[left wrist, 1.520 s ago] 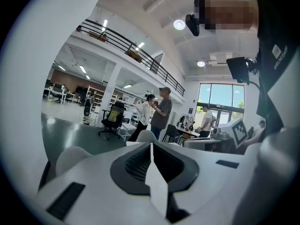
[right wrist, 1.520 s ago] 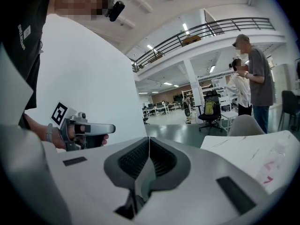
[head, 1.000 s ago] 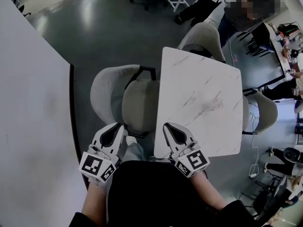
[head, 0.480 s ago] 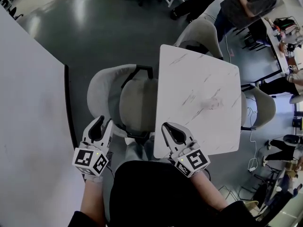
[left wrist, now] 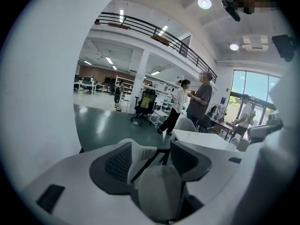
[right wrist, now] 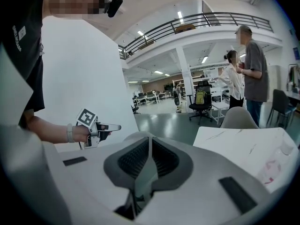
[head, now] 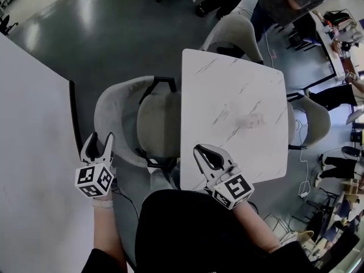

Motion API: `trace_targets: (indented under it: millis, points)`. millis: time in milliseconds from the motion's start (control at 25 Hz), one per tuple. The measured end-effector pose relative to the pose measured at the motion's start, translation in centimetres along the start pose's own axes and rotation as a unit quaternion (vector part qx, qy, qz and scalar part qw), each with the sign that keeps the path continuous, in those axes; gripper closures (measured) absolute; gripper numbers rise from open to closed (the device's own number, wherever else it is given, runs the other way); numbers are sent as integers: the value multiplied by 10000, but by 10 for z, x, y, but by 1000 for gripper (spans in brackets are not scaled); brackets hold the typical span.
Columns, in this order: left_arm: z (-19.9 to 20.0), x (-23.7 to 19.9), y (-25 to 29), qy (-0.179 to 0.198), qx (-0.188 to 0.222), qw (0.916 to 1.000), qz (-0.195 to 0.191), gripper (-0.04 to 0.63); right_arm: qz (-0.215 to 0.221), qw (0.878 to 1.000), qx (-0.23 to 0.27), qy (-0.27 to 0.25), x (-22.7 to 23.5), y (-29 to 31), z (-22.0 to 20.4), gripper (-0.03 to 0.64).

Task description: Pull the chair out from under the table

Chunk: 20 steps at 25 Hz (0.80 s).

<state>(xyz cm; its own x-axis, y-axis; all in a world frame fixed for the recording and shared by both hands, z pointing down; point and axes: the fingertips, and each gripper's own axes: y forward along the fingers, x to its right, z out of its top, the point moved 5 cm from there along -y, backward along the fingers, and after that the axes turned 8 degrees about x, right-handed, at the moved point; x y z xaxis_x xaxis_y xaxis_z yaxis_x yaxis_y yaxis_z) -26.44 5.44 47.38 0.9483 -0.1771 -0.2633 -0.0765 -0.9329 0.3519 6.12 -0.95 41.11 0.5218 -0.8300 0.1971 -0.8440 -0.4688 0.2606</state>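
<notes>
Grey chair (head: 120,111) sits at the left edge of the white marble tabletop (head: 239,90), with the seat partly tucked under that edge and the backrest shell out in the open. Left gripper (head: 100,139) is just beside the outer rim of the backrest. Its jaws have just been opening and now stand well apart on nothing; the chair shows beyond the gap, untouched. Right gripper (head: 201,151) is over the near left corner of the tabletop, jaws pressed together, empty. White partition wall (head: 34,152) at left.
</notes>
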Motion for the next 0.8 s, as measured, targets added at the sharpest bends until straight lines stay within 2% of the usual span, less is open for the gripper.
trace_targets:
  millis: [400,800]
  points:
    - [-45,-64,47,183,-699,9934,890,278,-59,9999,-136,-64,8,1,-3,603]
    - [-95,-94,88,32,-1387,9860,926,259,-355,9990,-261,-27,17,-11,-10,603]
